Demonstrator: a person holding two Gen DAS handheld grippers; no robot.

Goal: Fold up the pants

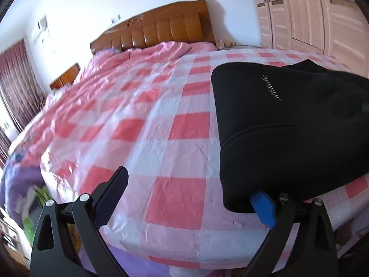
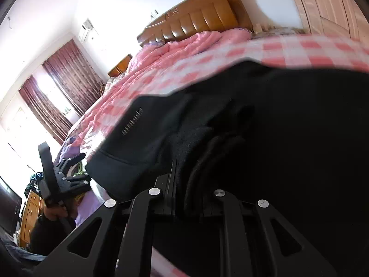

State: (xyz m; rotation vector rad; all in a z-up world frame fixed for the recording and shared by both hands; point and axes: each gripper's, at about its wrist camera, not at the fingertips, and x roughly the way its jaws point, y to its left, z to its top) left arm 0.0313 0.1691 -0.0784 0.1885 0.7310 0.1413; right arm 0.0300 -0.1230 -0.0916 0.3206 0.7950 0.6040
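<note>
Black pants [image 1: 288, 127] with a small silver logo lie folded on the pink-and-white checked bed sheet [image 1: 161, 127], on the right of the left wrist view. My left gripper [image 1: 191, 191] stands wide open at the bed's near edge. The pants' near corner drapes over its right finger with the blue pad [image 1: 264, 207], while its left finger [image 1: 117, 184] rests clear of the cloth. In the right wrist view the pants [image 2: 253, 127] fill most of the picture. My right gripper [image 2: 186, 184] is shut on a bunched fold of them. A hand holds the left gripper [image 2: 80, 169] at the far left.
A crumpled pink quilt [image 1: 150, 55] lies in front of the wooden headboard [image 1: 161, 32]. A pale wardrobe [image 1: 311, 11] stands to the right of the bed. Dark red curtains [image 2: 60, 87] and a wooden nightstand [image 1: 66, 76] are on the left. Purple bedding [image 1: 18, 184] hangs over the bed's near left side.
</note>
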